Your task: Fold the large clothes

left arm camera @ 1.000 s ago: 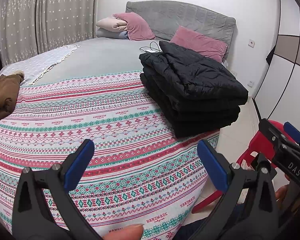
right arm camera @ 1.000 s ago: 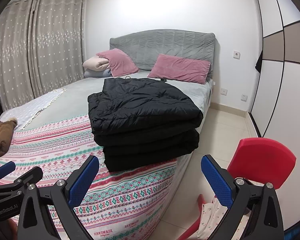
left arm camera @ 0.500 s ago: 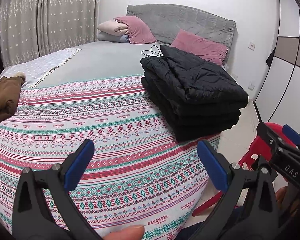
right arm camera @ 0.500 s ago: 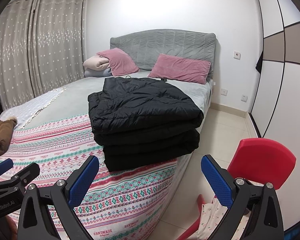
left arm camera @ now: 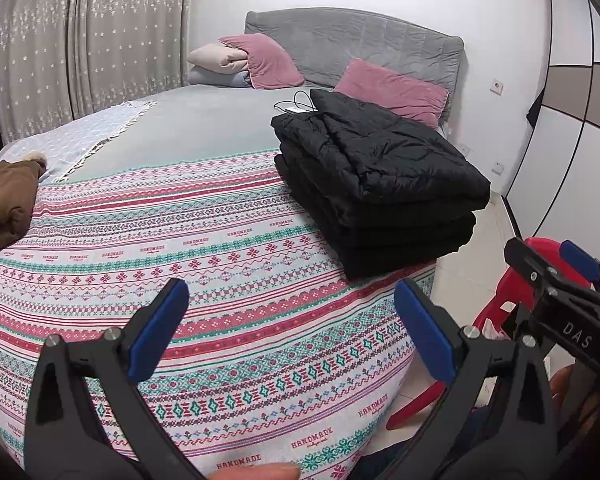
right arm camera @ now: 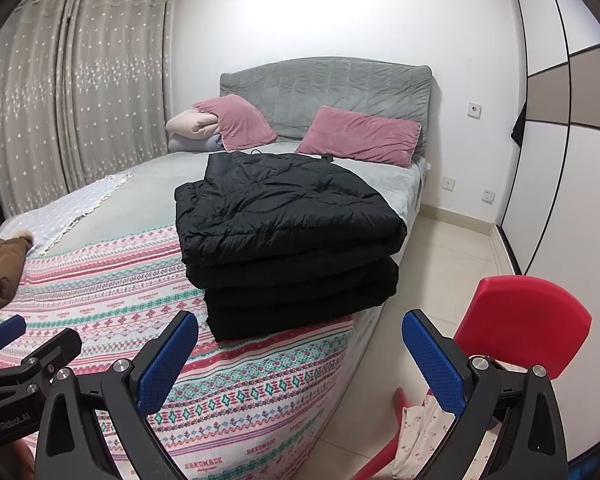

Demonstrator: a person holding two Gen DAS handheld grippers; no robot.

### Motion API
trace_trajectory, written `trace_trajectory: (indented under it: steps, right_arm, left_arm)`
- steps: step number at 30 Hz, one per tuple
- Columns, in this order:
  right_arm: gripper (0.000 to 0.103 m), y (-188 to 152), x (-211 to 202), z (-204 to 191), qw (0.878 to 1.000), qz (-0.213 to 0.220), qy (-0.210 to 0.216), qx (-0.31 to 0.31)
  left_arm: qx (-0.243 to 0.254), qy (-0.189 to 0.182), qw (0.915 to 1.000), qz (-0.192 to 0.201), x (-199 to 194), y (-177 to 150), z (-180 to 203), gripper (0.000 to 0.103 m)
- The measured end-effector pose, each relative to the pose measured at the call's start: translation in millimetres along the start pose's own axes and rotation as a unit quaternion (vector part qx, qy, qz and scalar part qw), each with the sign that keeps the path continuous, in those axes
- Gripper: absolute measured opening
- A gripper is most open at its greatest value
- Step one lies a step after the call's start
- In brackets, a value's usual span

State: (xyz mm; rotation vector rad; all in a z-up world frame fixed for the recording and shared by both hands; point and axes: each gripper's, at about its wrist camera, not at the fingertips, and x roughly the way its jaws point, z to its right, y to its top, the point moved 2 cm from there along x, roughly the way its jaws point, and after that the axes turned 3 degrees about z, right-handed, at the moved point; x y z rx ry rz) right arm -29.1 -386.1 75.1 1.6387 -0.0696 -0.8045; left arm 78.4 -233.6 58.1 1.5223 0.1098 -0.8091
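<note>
Clothes for this job sat ahead of me: a black padded coat [left arm camera: 380,184], already folded into a thick stack, lay on the patterned blanket [left arm camera: 220,280] at the right edge of the bed [left arm camera: 204,128], with a charging cable [left arm camera: 296,106] touching its far corner. Through the left wrist camera, my left gripper [left arm camera: 288,332] hung over the near end of the blanket with its jaws wide apart and nothing between them. A brown jacket [left arm camera: 8,204] lay bunched at the far left edge, well apart from the black stack. My right gripper [left arm camera: 548,276] showed at the right, in front of a red chair [left arm camera: 496,308].

Through the right wrist camera, my right gripper [right arm camera: 300,356] was likewise spread and empty, held short of the black coat [right arm camera: 288,232], whose right side reached the mattress edge above the tiled floor [right arm camera: 432,264]. The red chair [right arm camera: 524,320] stood just beside the bed.

I judged the black coat finished and the brown jacket [right arm camera: 0,272] next. The risk, as I saw it, was the stack itself: puffy layers near the edge could slump or slide off if I dragged the blanket while pulling the jacket across.
</note>
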Motion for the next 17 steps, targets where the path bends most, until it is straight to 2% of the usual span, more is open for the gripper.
trace_trajectory:
  steps: [17]
  right_arm:
    - [0.103, -1.0, 1.0, 0.7, 1.000, -0.001, -0.001, -0.002]
  left_arm:
    - [0.008, -0.007, 0.9999, 0.007, -3.2, 0.0, 3.2, 0.102]
